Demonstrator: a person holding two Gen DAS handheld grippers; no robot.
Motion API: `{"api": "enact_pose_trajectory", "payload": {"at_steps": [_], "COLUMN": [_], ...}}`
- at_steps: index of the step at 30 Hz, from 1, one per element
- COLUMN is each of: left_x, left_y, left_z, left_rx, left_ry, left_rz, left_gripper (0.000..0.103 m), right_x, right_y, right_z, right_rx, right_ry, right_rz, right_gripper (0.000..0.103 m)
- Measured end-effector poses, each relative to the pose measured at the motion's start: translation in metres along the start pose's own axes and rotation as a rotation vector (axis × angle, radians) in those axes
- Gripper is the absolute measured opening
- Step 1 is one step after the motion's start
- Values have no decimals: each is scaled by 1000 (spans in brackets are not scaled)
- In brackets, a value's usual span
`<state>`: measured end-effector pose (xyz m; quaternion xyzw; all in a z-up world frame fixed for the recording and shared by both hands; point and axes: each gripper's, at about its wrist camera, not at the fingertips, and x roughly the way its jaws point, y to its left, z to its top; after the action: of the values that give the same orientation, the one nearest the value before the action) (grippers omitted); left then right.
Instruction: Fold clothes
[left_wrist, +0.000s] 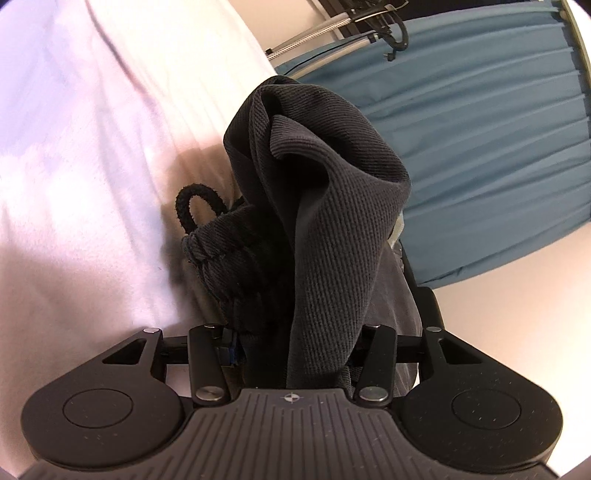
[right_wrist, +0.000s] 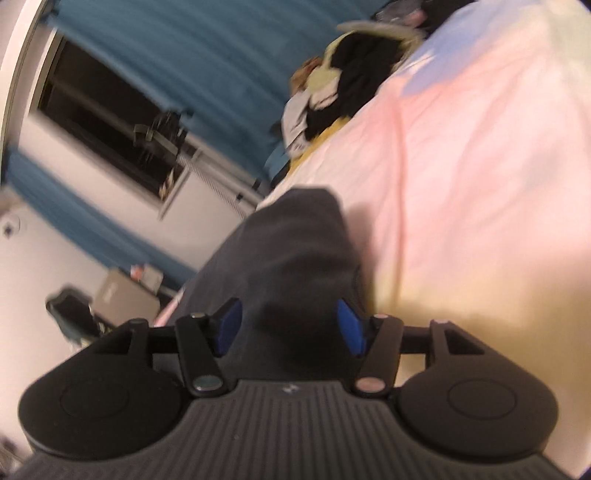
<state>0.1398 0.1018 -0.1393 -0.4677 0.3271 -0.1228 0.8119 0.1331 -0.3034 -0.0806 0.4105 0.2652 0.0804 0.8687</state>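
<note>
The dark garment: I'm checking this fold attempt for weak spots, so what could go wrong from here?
1. The left gripper pinches a thick bunch of the dark garment, so layers may fold unevenly.
2. The drawstring loop hangs loose and may end up tucked inside the fold.
3. The right gripper has its blue pads spread around the cloth, apparently not clamped, so that side could slip. That view is blurred, and a clothes pile lies further along the pale bedsheet.
</note>
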Motion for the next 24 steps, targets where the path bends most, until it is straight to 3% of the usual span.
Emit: {"api": "enact_pose_trajectory", "payload": {"at_steps": [1,3,5,8,11,13,15,18,21,24], "left_x": [2,1,20,40,45,49,44,59,52,33], "left_y": [0,21,20,33,36,35,32,6,4,-6], "left_z": [1,-10,6,10,11,10,9,13,7,-4], "left_rx": [-8,-29,-37,-87,-92,-72,-45,-13,10,64], "left_ry": [-1,-6,-10,-7,-12,-22,-31,-45,-49,-62], "left_rz": [1,2,-11,-37,-58,-55,-27,-8,1,27], "left_gripper": [53,57,64,70,71,71,65,61,56,49], "right_x": [7,21,34,51,66,67,66,64,55,43], "right_y": [1,2,2,4,0,3,11,21,30,38], "right_z": [0,0,2,4,7,8,7,4,0,-5], "right_rx": [-20,-59,-71,-88,-79,-101,-147,-199,-245,-281], "right_ry": [4,13,13,16,21,13,3,-22,-53,-77], "right_rz": [-11,-32,-30,-24,-24,-38,-66,-99,-108,-99], "right_gripper": [64,78,87,93,93,87,75,62,42,32]}}
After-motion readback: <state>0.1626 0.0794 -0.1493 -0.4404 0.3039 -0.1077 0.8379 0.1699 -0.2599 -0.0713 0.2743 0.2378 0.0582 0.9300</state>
